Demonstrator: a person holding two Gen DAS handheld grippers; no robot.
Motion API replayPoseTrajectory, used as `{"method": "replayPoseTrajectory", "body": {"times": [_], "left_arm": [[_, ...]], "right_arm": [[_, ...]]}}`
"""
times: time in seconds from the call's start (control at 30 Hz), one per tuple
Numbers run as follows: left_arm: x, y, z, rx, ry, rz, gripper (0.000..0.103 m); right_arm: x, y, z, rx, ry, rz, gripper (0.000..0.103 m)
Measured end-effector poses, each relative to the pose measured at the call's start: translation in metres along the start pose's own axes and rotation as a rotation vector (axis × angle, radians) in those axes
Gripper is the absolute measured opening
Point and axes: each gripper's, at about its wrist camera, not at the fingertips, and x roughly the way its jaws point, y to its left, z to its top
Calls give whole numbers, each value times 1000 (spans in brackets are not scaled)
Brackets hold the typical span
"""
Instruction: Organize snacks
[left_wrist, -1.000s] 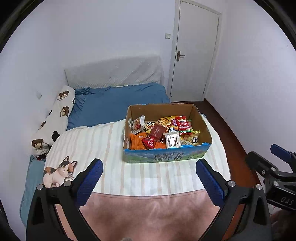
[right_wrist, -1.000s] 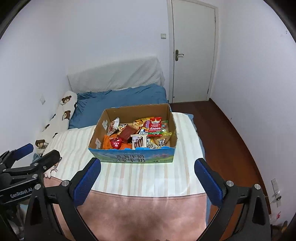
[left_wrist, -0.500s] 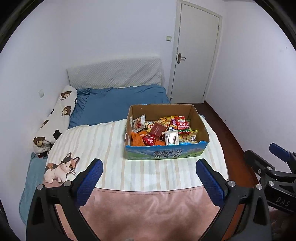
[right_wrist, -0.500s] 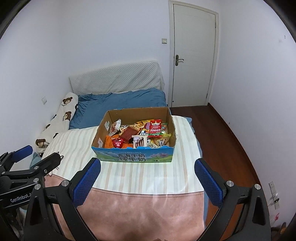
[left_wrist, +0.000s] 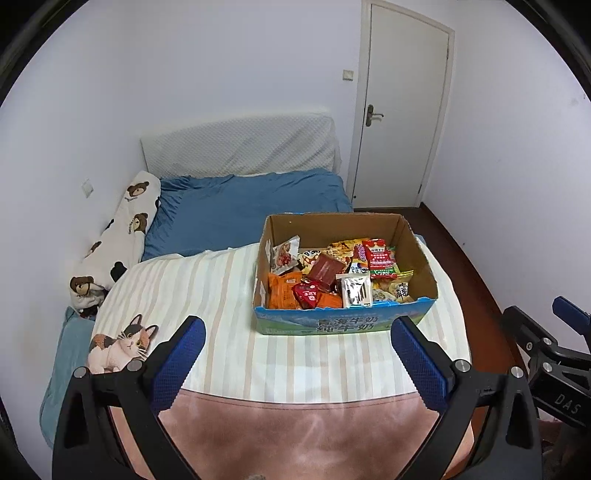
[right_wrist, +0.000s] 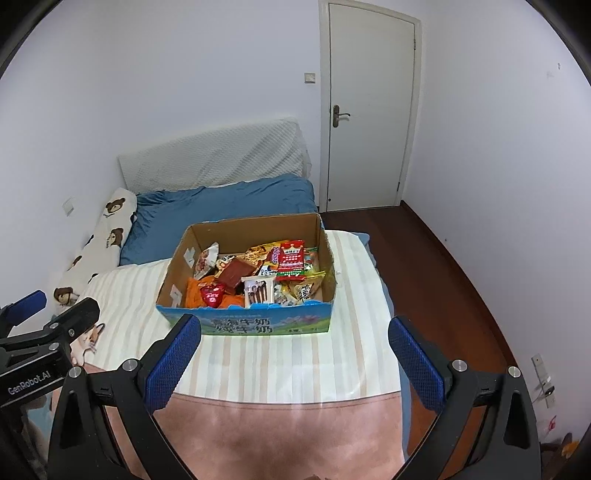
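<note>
While both tools hang above the near end of the bed (left_wrist: 229, 295), neither has hold of anything: the left gripper (left_wrist: 297, 352) has its 2 blue-padded fingers (left_wrist: 177, 363) spread wide apart with only bedding between them, and the right gripper (right_wrist: 293, 350) is spread just as wide over the same striped blanket (right_wrist: 280, 354). Farther along the bed, on that cream striped blanket, sits the cardboard box (left_wrist: 421, 254), its printed blue front facing the cameras and its top open. Inside it lies a loose heap of snacks (left_wrist: 334, 275): orange packets (left_wrist: 282, 291) at the near left, a red heart-shaped pack (left_wrist: 306, 294) on them, a silver sachet (left_wrist: 355, 290) near the middle, a brown pack (left_wrist: 327, 266) behind it, and a red and green pack (left_wrist: 380, 258) toward the far right. A bear-print bolster (left_wrist: 125, 229) runs along the left wall, a cat cushion (left_wrist: 118, 345) lies at the near left, and a blue duvet (left_wrist: 243, 210) covers the far half. A closed white door (right_wrist: 364, 110) stands at the far right, beside dark wooden floor (right_wrist: 436, 280).
</note>
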Motion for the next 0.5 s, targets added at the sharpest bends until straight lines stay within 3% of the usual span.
{"method": "replayPoseTrajectory", "body": {"times": [0.5], "left_arm": [[90,-6,29,-10,123,21,103]], "right_arm": [[93,-4,25,7,97,-27,103]]}}
